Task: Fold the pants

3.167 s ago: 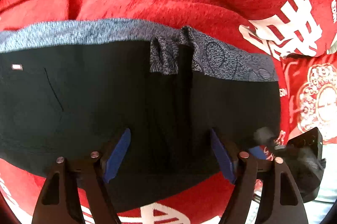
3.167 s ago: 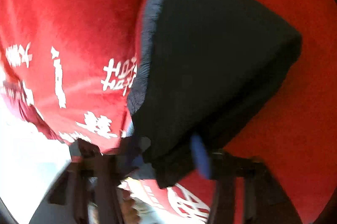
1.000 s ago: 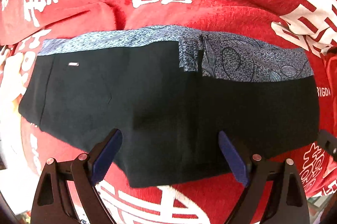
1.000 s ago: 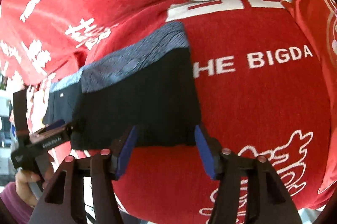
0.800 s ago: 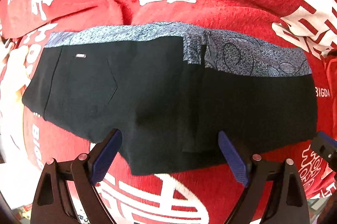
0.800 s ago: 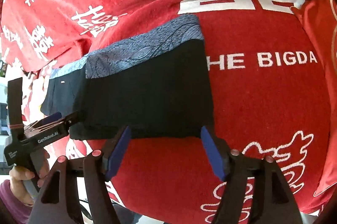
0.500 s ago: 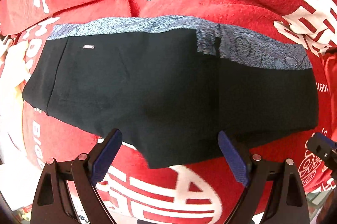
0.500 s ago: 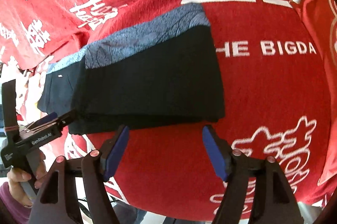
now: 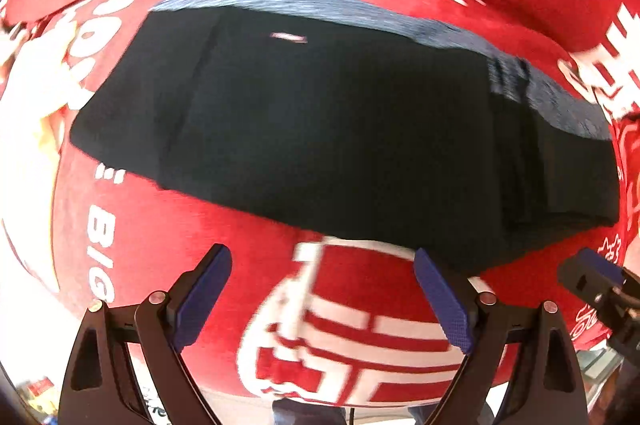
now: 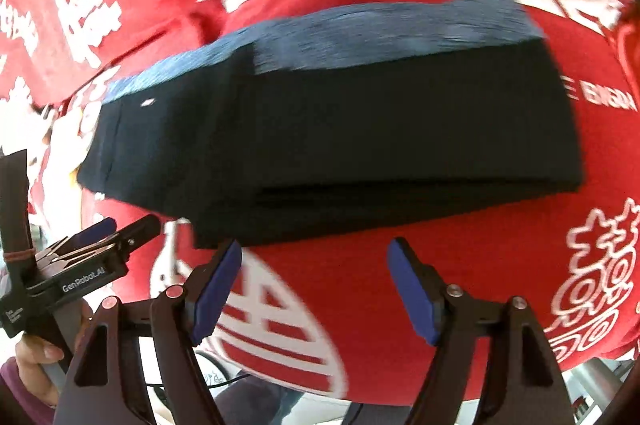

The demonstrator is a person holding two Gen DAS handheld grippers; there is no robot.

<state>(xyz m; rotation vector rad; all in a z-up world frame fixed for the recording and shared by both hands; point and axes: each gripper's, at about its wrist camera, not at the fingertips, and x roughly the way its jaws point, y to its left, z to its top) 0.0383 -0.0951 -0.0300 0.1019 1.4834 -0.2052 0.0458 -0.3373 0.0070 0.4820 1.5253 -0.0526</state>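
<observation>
folded black pants with a blue-grey patterned waistband [image 9: 320,121] lie at twelve o'clock on the red printed blanket [image 9: 180,233]. left gripper [image 9: 324,301] and right gripper [image 10: 316,289] hang wide open, empty. folding looks finished; next move, i'd say, only tidies an edge.

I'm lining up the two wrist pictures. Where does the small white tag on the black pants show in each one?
Left wrist: small white tag upper centre-left, just under the blue-grey waistband.
Right wrist: small white tag far left, under the waistband's left end.
Shared landmark: the waistband along the pants' far edge.
</observation>
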